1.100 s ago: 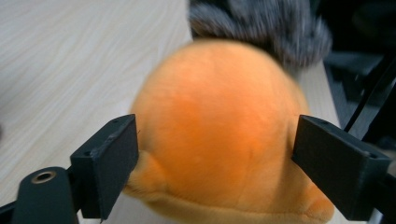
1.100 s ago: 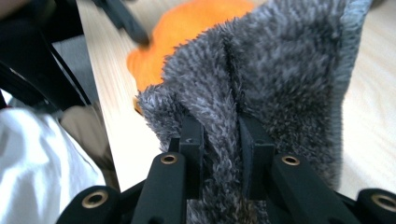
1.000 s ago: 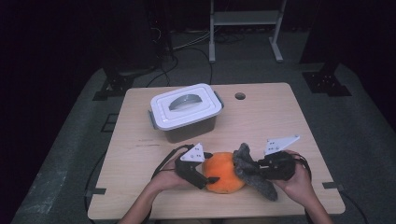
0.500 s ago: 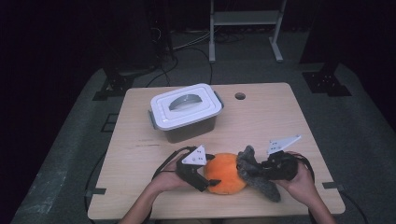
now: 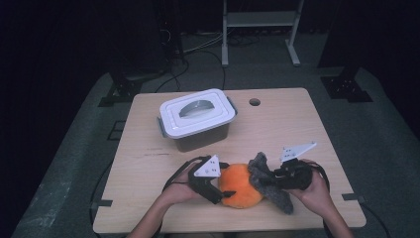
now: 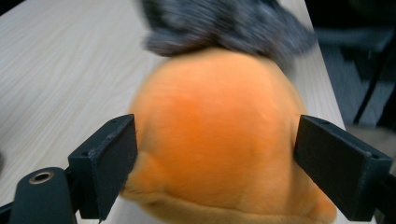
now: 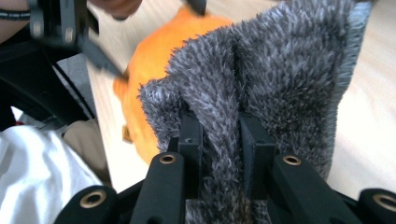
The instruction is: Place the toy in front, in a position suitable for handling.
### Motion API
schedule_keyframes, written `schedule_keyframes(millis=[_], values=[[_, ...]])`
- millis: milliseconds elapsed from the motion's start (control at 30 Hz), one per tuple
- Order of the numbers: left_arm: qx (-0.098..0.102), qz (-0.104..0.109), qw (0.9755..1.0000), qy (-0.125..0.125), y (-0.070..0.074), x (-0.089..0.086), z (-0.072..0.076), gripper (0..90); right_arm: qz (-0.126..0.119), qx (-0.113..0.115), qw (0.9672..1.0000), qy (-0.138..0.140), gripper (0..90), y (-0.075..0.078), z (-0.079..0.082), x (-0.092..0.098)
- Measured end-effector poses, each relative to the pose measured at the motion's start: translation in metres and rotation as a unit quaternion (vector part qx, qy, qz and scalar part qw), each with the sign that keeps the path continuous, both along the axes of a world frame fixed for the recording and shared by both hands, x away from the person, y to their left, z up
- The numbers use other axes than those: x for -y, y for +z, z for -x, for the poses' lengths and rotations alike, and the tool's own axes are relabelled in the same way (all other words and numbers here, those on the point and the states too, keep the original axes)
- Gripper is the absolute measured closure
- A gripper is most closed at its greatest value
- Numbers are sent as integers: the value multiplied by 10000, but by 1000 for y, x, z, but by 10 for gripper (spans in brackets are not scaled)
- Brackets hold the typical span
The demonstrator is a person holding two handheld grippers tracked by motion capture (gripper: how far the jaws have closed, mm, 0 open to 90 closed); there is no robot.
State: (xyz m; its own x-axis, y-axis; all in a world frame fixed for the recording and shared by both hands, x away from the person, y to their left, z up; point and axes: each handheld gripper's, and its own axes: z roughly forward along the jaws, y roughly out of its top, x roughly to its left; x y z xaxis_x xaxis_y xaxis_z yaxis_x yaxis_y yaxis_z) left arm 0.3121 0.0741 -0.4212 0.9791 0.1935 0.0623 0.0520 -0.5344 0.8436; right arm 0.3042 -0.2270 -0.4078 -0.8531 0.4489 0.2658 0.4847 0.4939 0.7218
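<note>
A round orange plush ball (image 5: 241,184) is being gripped by the left gripper (image 5: 224,187), its jaws spread wide and pressed against both sides of the soft body, as is being shown plainly in the left gripper view (image 6: 219,154). The plush ball is being kept on the light wooden table (image 5: 277,126), nearer the person than the lidded grey plastic box with a white lid (image 5: 196,118) and well apart from it. A shaggy grey fabric piece (image 5: 271,182) is being pinched by the right gripper (image 5: 270,181), jaws nearly together with a fold of the pile clamped between them (image 7: 219,135). That grey piece is being held against the ball's right side, touching it, and is draped toward the table's near edge. Both grippers are being held low, close beside the ball, far from the small round hole (image 5: 254,102) beyond the box.
</note>
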Motion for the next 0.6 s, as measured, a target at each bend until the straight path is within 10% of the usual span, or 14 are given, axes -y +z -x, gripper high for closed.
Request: schedule_keyframes(millis=[167,467,600], values=[[-55,-4,10000,-35,-3,1,0,142,135,-269,9993,219,732,-3,5,5],[241,-214,9992,-231,-5,9,9,142,-101,225,9996,-99,737,15,-5,1],[209,-235,9992,-239,-5,7,7,143,-184,-66,9998,-103,737,1,-8,5]])
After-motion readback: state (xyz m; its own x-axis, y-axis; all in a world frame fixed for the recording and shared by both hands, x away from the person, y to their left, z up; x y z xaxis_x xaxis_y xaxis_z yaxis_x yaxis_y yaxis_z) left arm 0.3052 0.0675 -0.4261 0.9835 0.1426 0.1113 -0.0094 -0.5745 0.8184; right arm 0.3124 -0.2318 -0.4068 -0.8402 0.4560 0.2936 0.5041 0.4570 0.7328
